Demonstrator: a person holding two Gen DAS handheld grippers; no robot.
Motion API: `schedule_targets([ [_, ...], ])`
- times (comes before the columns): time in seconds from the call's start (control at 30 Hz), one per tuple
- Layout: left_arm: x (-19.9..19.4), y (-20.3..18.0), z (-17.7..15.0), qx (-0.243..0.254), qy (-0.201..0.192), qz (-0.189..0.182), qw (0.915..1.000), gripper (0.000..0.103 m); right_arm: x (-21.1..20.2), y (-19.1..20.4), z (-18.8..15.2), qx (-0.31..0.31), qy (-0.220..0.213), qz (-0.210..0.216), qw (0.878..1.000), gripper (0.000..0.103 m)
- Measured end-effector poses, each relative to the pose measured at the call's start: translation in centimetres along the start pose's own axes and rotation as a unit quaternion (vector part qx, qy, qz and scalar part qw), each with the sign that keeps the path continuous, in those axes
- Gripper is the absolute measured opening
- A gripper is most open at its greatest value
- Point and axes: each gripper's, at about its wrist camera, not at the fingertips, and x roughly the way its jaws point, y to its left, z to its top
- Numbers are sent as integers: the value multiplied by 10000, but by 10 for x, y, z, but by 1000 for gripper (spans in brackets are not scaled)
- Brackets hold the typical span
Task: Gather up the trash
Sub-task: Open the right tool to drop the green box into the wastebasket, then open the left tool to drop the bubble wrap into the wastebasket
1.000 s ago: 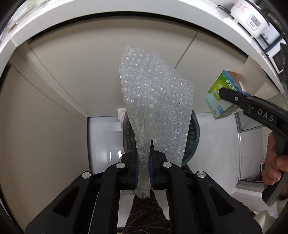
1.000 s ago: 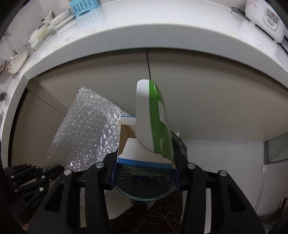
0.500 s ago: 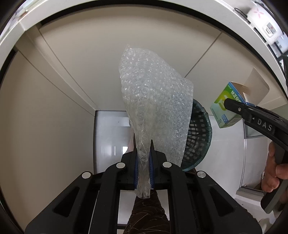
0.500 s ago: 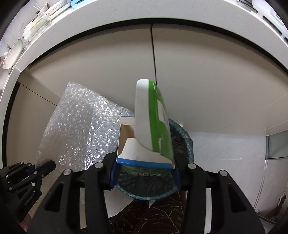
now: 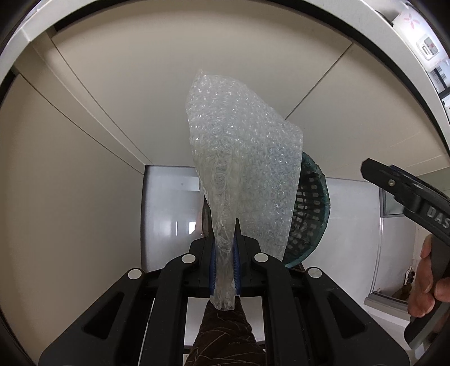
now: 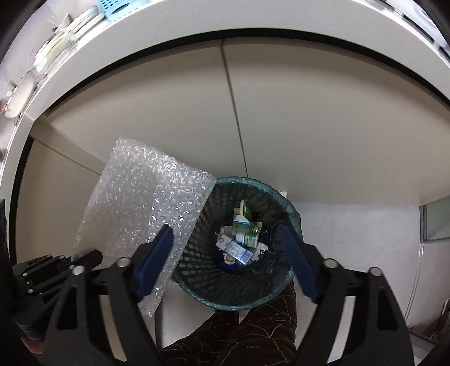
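My left gripper [image 5: 225, 225] is shut on a sheet of clear bubble wrap [image 5: 242, 166], held upright just left of a dark green mesh trash basket [image 5: 312, 208]. In the right wrist view my right gripper [image 6: 225, 233] is open and empty, right above the basket [image 6: 197, 270]. The green-and-white carton [image 6: 244, 222] lies inside the basket among other cartons and scraps. The bubble wrap [image 6: 143, 202] hangs at the basket's left rim. The right gripper also shows at the right edge of the left wrist view [image 5: 368, 169].
Beige cabinet doors [image 6: 309, 126] stand behind the basket under a white countertop edge [image 6: 225, 17]. The floor [image 6: 365, 233] is pale tile. My dark trouser leg [image 6: 239, 337] is just below the basket.
My right gripper opened and let the green-and-white carton fall into the basket. Both grippers have moved lower, toward the basket. The left still holds the bubble wrap.
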Motion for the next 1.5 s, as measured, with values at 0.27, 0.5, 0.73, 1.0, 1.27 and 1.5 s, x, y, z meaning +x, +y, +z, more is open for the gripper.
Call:
schedule_targets([
  [0.27, 15, -12, 7, 112, 284, -33, 9995, 9, -10, -20, 0, 301, -84, -1, 9995, 90],
  [0.5, 31, -27, 15, 343, 538, -35, 9980, 9, -23, -36, 4, 388, -178, -24, 9991, 91],
  [0.73, 54, -34, 22, 521, 814, 145, 9952, 9, -36, -54, 12, 437, -243, -35, 9987, 91],
  [1.0, 64, -46, 20, 684, 910, 275, 9931, 21, -38, -68, 15, 547, -202, -123, 9982, 91],
  [1.27, 60, -47, 21, 525, 709, 344, 9955, 49, -35, -66, 19, 542, -171, -105, 9983, 91],
  [1.5, 18, -38, 31, 295, 184, 90, 9994, 75, -50, -53, 20, 432, -293, 9, 9986, 91],
])
